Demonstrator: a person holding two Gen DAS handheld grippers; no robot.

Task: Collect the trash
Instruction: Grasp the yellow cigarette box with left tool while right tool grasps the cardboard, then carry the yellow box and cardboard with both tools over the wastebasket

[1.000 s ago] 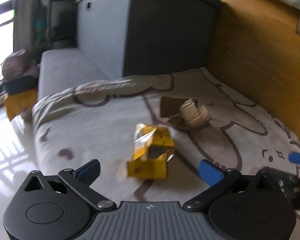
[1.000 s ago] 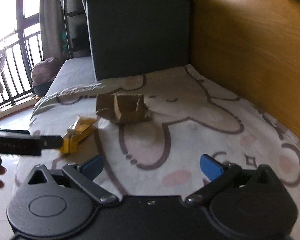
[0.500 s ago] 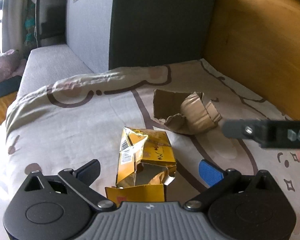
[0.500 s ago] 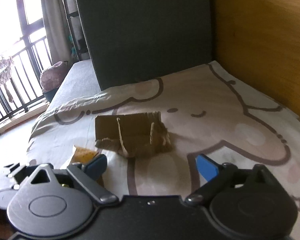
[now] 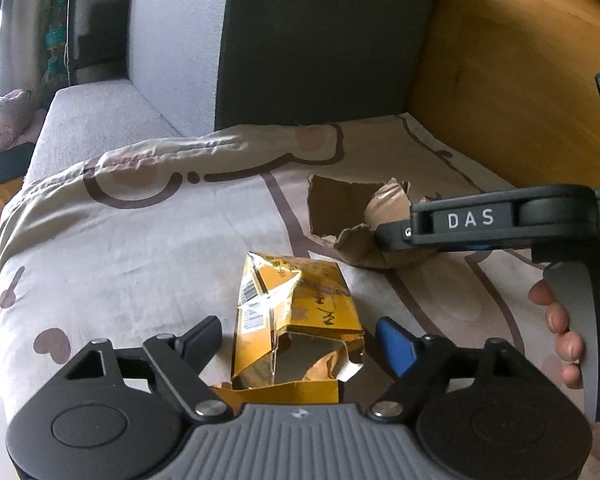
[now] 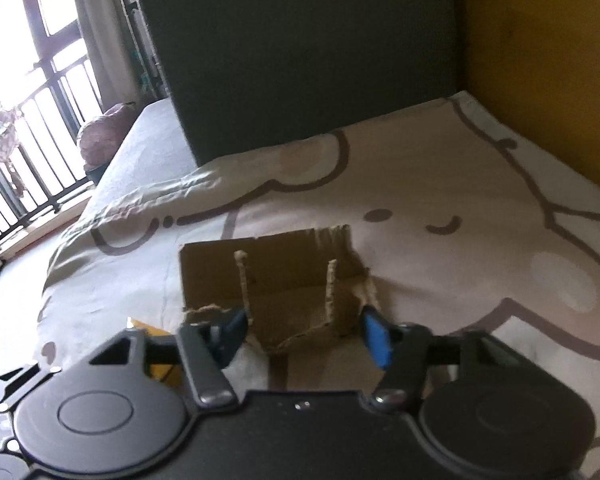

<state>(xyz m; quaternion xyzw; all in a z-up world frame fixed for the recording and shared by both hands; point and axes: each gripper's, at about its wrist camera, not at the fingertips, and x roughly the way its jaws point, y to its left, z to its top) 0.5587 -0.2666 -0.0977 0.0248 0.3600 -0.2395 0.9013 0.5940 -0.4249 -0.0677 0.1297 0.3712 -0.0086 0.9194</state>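
A crumpled yellow carton (image 5: 296, 320) lies on the cartoon-print bedsheet (image 5: 148, 248). My left gripper (image 5: 300, 340) is open, its fingers on either side of the carton's near end. A torn brown cardboard piece (image 6: 276, 280) lies further back; it also shows in the left wrist view (image 5: 348, 208). My right gripper (image 6: 304, 332) is open, its fingers on either side of the cardboard's near edge. The right gripper's body (image 5: 500, 220) crosses the left wrist view over the cardboard. A corner of the yellow carton (image 6: 148, 326) shows at the right view's lower left.
A dark grey upholstered block (image 5: 300, 40) stands at the head of the bed. An orange-brown wooden wall (image 5: 520, 80) runs along the right. A balcony railing (image 6: 32, 160) and a pink cushion (image 6: 100, 136) are at the left.
Both grippers have moved forward and down. The left now straddles the yellow carton; the right now straddles the cardboard piece. Both stay open.
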